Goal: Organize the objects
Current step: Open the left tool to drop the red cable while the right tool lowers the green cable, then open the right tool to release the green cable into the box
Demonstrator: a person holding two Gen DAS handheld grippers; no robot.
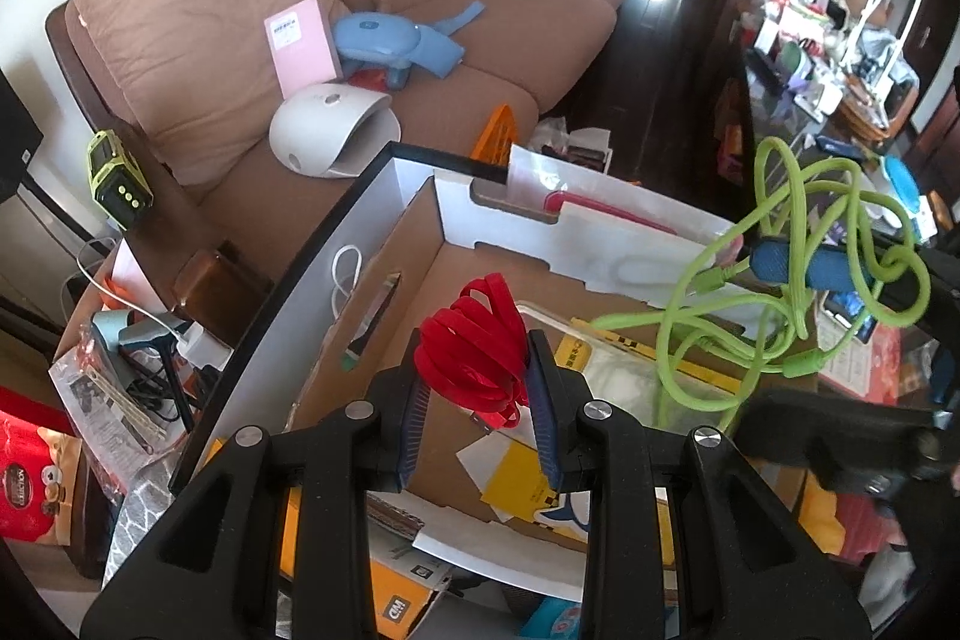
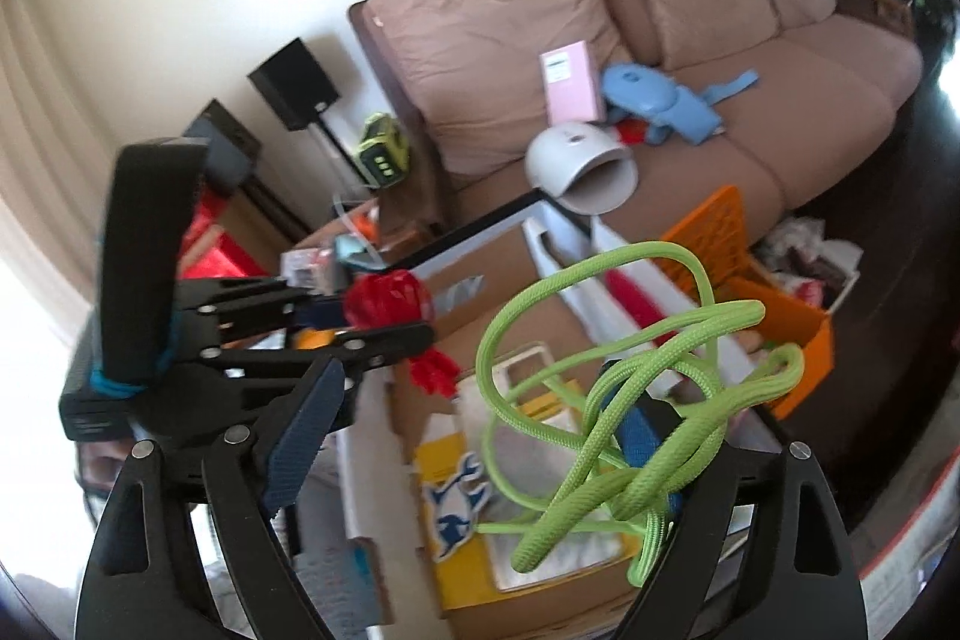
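A coiled red cable (image 1: 474,358) hangs over the open cardboard box (image 1: 396,280), pinched between the blue pads of my left gripper (image 1: 477,340). The right wrist view shows the same cable (image 2: 387,301) in that gripper (image 2: 384,322) from the side. A tangled green cord (image 2: 630,460) drapes over the right-hand finger of my right gripper (image 2: 480,382), whose jaws stand wide apart and do not press on it. In the left wrist view the green cord (image 1: 780,220) loops around one blue pad (image 1: 780,263) above the box's right side.
The box holds a yellow packet (image 2: 444,466) and clear plastic bags. Behind it a brown sofa (image 1: 528,15) carries a white dome device (image 1: 324,129), a pink booklet (image 1: 300,45) and a blue item (image 1: 390,39). An orange crate (image 2: 804,340) stands to the right, a cluttered side table (image 1: 138,340) to the left.
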